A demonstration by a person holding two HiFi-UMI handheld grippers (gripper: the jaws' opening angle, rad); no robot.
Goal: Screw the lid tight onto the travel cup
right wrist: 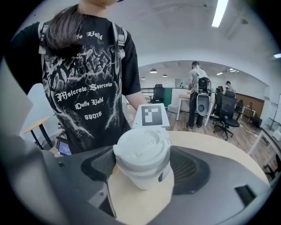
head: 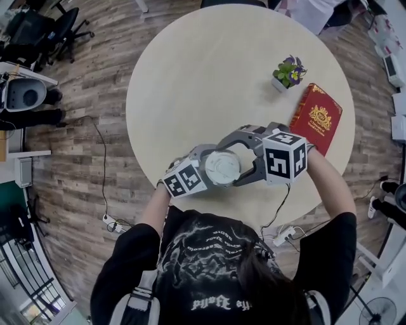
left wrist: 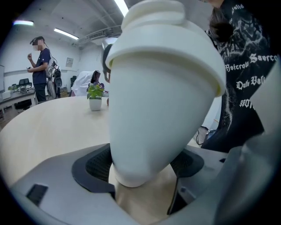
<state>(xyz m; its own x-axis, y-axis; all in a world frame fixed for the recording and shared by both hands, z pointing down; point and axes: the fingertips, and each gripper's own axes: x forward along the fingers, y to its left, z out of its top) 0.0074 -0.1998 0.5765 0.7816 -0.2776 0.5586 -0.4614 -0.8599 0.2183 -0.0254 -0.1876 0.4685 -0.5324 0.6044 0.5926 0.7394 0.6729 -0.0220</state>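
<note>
Travel cup [left wrist: 162,110] with its lid [right wrist: 141,143] on, held between both grippers above the near side of a round, pale table [head: 209,76].
The left gripper [left wrist: 142,165] pinches the cup's lower body. The right gripper [right wrist: 142,163], jaws wide, presses on the lid. A potted plant [head: 288,72] and a red box [head: 316,117] sit further back, and the floor [head: 95,76] is wood plank.

My round beige table [head: 190,82] stands on a wood-plank floor [head: 89,165]. Black office chairs [head: 60,28] sit at ten o'clock, and strip lights [right wrist: 218,13] glow overhead.
</note>
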